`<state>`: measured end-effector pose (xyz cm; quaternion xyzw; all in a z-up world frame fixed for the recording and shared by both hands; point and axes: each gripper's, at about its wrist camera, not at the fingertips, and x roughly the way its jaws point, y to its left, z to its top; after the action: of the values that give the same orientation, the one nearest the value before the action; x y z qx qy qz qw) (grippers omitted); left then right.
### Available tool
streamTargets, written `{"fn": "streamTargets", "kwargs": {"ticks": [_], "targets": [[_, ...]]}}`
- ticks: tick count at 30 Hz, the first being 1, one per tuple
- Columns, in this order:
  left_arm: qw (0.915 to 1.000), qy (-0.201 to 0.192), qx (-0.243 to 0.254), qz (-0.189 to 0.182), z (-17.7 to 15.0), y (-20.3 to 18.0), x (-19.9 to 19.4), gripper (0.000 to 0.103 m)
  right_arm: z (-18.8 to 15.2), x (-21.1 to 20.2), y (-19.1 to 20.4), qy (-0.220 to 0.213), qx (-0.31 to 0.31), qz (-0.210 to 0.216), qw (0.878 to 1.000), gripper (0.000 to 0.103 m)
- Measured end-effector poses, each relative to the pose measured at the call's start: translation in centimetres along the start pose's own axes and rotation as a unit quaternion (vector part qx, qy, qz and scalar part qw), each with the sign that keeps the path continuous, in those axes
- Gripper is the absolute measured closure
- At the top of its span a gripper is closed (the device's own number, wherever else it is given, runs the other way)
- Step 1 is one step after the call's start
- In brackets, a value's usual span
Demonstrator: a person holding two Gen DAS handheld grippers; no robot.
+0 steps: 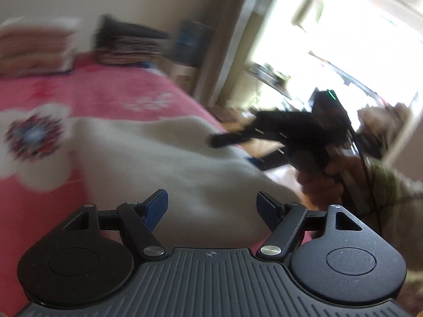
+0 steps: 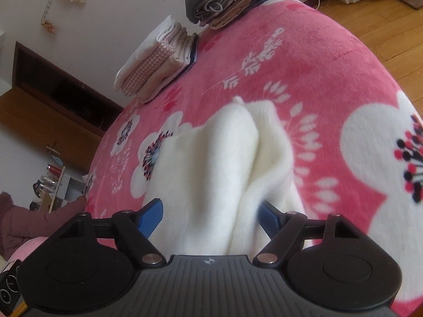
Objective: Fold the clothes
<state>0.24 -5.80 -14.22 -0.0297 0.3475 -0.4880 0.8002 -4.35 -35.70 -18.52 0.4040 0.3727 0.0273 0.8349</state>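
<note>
A cream-white fleecy garment (image 2: 216, 163) lies bunched on the pink flowered bedspread (image 2: 317, 60), with a raised fold running toward the camera. My right gripper (image 2: 211, 214) is open, its blue pads wide apart with the cloth passing between them; the cloth covers part of the right pad. In the blurred left wrist view the same garment (image 1: 158, 158) spreads over the bed. My left gripper (image 1: 211, 206) hangs open above its near part with nothing between the pads. The right gripper (image 1: 227, 140) shows there at the garment's far right edge, held by a hand (image 1: 317, 185).
Two stacks of folded clothes sit at the bed's far side: a light one (image 2: 158, 60) and a dark one (image 2: 224, 0). Wooden floor (image 2: 370, 13) lies beyond the bed edge. A bright window (image 1: 343, 39) and a person's green sleeve (image 1: 391, 198) are on the right.
</note>
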Motion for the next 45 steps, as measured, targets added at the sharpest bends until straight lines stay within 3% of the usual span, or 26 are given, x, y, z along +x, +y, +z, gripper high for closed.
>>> {"fn": "streamTargets", "kwargs": {"ticks": [1, 2, 3, 4, 6, 10, 15, 21, 24, 29, 34, 36, 38, 41, 44, 45], "targets": [[0.9997, -0.001, -0.022, 0.011, -0.1, 1.0, -0.2, 0.027, 0.1, 0.2, -0.2, -0.001, 0.004, 0.001, 1.0, 0.026], [0.9986, 0.003, -0.044, 0.03, -0.2, 2.1, -0.1, 0.027, 0.2, 0.4, -0.3, -0.002, 0.007, -0.001, 1.0, 0.035], [0.9966, 0.007, -0.067, 0.048, -0.3, 3.2, 0.0, 0.027, 0.3, 0.6, -0.3, -0.003, 0.008, -0.004, 1.0, 0.057], [0.9947, 0.005, -0.084, 0.058, -0.4, 4.0, 0.0, 0.027, 0.3, 0.8, 0.0, -0.003, 0.0, -0.011, 1.0, 0.067], [0.9902, 0.001, -0.12, 0.072, -0.8, 5.6, 0.0, 0.027, 0.5, 0.8, 1.6, -0.009, -0.03, -0.013, 0.999, 0.07], [0.9833, -0.005, -0.16, 0.087, -1.0, 6.6, -0.2, 0.027, 0.8, 1.2, 7.3, -0.015, -0.126, 0.031, 0.991, 0.071], [0.9785, -0.011, -0.186, 0.09, -0.5, 7.1, -0.3, 0.027, 1.5, 2.1, 4.0, -0.005, -0.081, 0.038, 0.996, 0.071], [0.9849, 0.014, -0.158, 0.069, -0.5, 5.7, 2.0, 0.027, 2.3, 3.1, -0.1, 0.008, -0.025, 0.048, 0.998, 0.073], [0.9859, 0.018, -0.151, 0.07, -0.5, 5.1, 2.6, 0.025, 2.1, 2.9, -3.5, 0.006, 0.039, 0.074, 0.996, 0.073], [0.9845, 0.019, -0.159, 0.071, -0.8, 5.4, 2.7, 0.024, 1.7, 1.5, -0.6, -0.014, -0.039, 0.065, 0.997, 0.073], [0.9851, 0.02, -0.15, 0.081, -0.7, 5.1, 2.9, 0.023, 2.5, 2.0, -2.5, 0.002, 0.012, 0.081, 0.997, 0.065], [0.9852, 0.021, -0.149, 0.082, -0.7, 5.1, 2.9, 0.023, 2.9, 1.9, -3.5, -0.015, 0.038, 0.091, 0.995, 0.053], [0.986, 0.023, -0.141, 0.087, -0.5, 5.0, 2.9, 0.023, 3.7, 2.0, -4.7, -0.028, 0.076, 0.104, 0.991, 0.048], [0.9881, 0.023, -0.108, 0.107, 0.2, 4.2, 2.7, 0.024, 4.6, 3.3, -6.0, -0.015, 0.111, 0.112, 0.987, 0.047], [0.9904, 0.01, -0.05, 0.129, 1.6, 2.6, 1.9, 0.025, 4.8, 4.0, -5.0, -0.01, 0.083, 0.107, 0.991, 0.046], [0.9923, 0.007, -0.037, 0.118, 2.0, 2.1, 1.8, 0.024, 4.7, 3.9, -4.2, -0.015, 0.061, 0.102, 0.993, 0.046]]}}
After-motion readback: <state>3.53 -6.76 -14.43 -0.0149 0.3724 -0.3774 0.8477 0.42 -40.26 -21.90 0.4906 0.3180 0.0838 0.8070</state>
